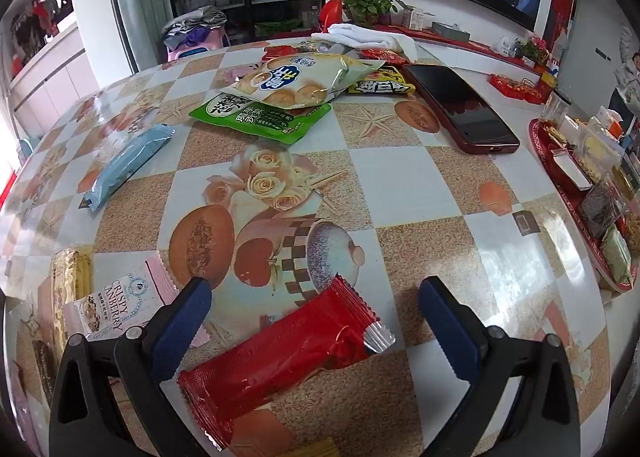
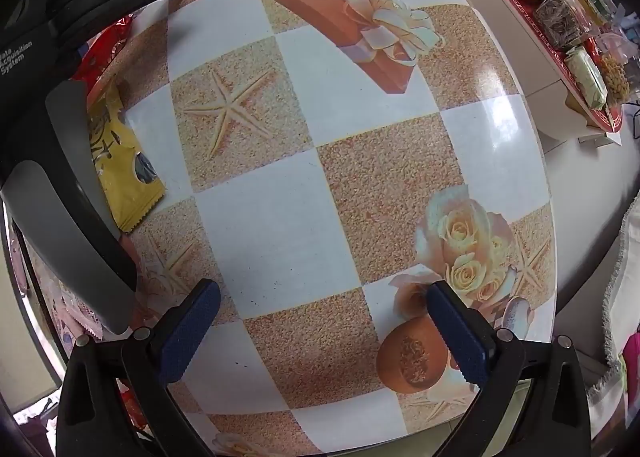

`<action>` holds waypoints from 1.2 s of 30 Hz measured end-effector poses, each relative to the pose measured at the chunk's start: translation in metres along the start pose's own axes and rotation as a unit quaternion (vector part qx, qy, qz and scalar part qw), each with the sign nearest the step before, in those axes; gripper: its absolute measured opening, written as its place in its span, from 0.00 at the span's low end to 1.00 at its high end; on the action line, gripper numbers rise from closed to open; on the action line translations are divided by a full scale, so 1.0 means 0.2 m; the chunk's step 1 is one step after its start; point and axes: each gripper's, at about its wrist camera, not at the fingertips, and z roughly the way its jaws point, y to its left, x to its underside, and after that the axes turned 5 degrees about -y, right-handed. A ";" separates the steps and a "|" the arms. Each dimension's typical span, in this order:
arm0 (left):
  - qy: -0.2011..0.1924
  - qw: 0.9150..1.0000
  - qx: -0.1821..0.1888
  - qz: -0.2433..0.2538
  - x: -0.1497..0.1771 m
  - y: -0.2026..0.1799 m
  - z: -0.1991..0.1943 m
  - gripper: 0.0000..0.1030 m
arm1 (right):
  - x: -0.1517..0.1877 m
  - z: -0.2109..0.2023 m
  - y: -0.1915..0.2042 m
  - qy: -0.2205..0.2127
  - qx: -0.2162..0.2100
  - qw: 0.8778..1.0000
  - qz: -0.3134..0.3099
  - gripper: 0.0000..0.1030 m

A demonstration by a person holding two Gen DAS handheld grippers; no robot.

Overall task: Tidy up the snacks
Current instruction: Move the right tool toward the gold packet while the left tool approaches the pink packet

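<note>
In the left wrist view my left gripper (image 1: pixel 316 289) is open, its blue fingers wide apart. A red snack bar (image 1: pixel 280 357) lies flat on the table between and below them, apart from both pads. A pink cranberry packet (image 1: pixel 116 305) lies by the left finger. A light blue bar (image 1: pixel 128 165) lies at mid left. A cream biscuit bag (image 1: pixel 296 83) rests on a green bag (image 1: pixel 260 117), with a yellow-black packet (image 1: pixel 382 85) behind. In the right wrist view my right gripper (image 2: pixel 322 289) is open and empty over bare table. A yellow packet (image 2: pixel 120 161) lies at the left.
A dark red phone (image 1: pixel 460 109) lies on the table at the right. A red tray (image 1: pixel 538 149) full of snacks stands on a side surface to the right, also in the right wrist view (image 2: pixel 520 5). A white towel (image 1: pixel 364 37) lies at the far edge. The left gripper's body (image 2: pixel 60 177) fills the right view's left side.
</note>
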 end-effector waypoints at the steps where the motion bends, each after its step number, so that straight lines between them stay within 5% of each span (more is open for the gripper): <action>1: 0.000 1.000 0.000 0.000 0.00 0.00 0.00 1.00 | 0.00 0.00 0.00 -0.001 0.000 1.000 0.000 1.00; 9: 0.000 1.000 0.000 0.000 0.00 0.00 0.00 1.00 | 0.02 -0.01 -0.02 -0.010 0.001 1.000 0.004 1.00; 25: 0.002 1.000 0.001 0.004 0.00 0.00 0.00 1.00 | -0.16 0.11 -0.02 0.076 0.017 0.997 0.016 1.00; 29: 0.083 0.996 0.027 0.037 -0.07 -0.02 0.04 1.00 | -0.12 0.08 -0.01 0.115 0.055 0.992 0.016 1.00; 36: 0.055 0.997 0.024 0.039 -0.21 0.13 -0.31 1.00 | -0.13 0.08 0.02 0.099 0.014 0.995 -0.010 1.00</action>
